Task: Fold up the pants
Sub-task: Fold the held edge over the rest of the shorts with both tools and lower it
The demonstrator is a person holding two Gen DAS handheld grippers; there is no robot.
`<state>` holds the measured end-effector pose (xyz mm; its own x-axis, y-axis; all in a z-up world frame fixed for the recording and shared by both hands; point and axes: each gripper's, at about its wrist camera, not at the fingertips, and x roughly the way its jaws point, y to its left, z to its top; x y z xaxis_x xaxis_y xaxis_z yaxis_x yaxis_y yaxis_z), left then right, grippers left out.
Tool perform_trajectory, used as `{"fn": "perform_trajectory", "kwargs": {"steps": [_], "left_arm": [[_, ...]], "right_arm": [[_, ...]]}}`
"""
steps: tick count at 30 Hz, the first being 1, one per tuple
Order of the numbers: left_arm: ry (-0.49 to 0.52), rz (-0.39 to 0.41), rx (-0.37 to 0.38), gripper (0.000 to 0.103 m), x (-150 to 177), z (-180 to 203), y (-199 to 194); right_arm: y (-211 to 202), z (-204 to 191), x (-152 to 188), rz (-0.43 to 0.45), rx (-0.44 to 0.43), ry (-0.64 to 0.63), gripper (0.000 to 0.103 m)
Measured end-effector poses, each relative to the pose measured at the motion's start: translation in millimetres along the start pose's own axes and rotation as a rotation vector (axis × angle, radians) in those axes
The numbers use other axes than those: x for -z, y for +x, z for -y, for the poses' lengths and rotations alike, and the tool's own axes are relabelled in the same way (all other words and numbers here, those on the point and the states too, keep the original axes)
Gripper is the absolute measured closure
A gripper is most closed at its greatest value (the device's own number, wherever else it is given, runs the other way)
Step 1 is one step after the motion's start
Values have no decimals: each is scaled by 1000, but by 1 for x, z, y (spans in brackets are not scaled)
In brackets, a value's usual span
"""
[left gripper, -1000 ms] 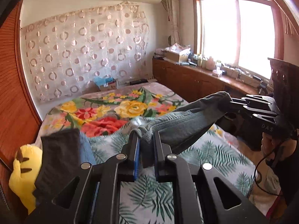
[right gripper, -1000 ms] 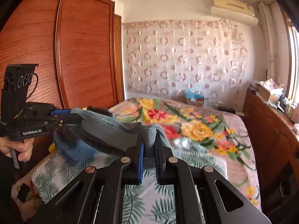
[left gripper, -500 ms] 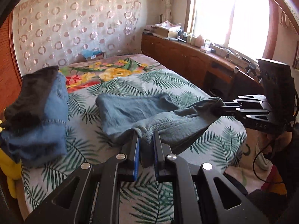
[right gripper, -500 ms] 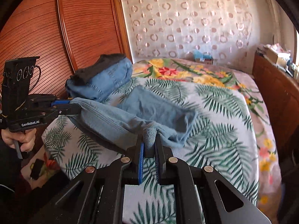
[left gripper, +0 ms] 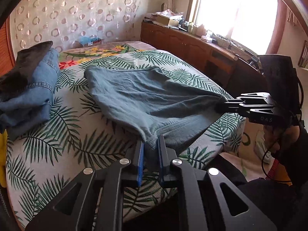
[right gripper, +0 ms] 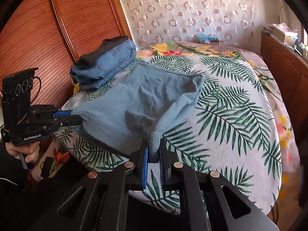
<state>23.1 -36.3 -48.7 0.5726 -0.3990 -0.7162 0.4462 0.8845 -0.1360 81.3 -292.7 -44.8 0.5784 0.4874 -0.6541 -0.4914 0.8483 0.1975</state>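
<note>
Grey-blue pants (left gripper: pixel 142 98) (right gripper: pixel 146 100) lie spread over the near part of the bed, their near hem lifted slightly off the cover. My left gripper (left gripper: pixel 151 144) is shut on one corner of that hem. My right gripper (right gripper: pixel 154 143) is shut on the other corner, the cloth bunched between its blue pads. In the left wrist view the right gripper (left gripper: pixel 219 104) shows at the right, pinching the pants. In the right wrist view the left gripper (right gripper: pixel 77 117) shows at the left, held by a hand (right gripper: pixel 25 152).
A stack of folded jeans with a dark garment on top (left gripper: pixel 27 88) (right gripper: pixel 104 65) sits at the bed's left side near the wooden wardrobe (right gripper: pixel 38 30). The leaf-print bedcover (left gripper: pixel 63 134) (right gripper: pixel 231 111) is bare to the right. A wooden counter (left gripper: pixel 192 42) runs under the window.
Both grippers came down and toward the bed's near edge with the pants. The garment went from hanging in the air to lying spread on the cover.
</note>
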Motion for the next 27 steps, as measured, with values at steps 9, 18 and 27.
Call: {"fn": "perform_trajectory", "kwargs": {"steps": [9, 18, 27], "left_arm": [[19, -2, 19, 90, 5, 11, -9], [5, 61, -2, 90, -30, -8, -5], [-34, 77, -39, 90, -60, -42, 22]], "right_arm": [[-12, -9, 13, -20, 1, -1, 93], [-11, 7, -14, 73, -3, 30, 93], [18, 15, -43, 108, 13, 9, 93]]}}
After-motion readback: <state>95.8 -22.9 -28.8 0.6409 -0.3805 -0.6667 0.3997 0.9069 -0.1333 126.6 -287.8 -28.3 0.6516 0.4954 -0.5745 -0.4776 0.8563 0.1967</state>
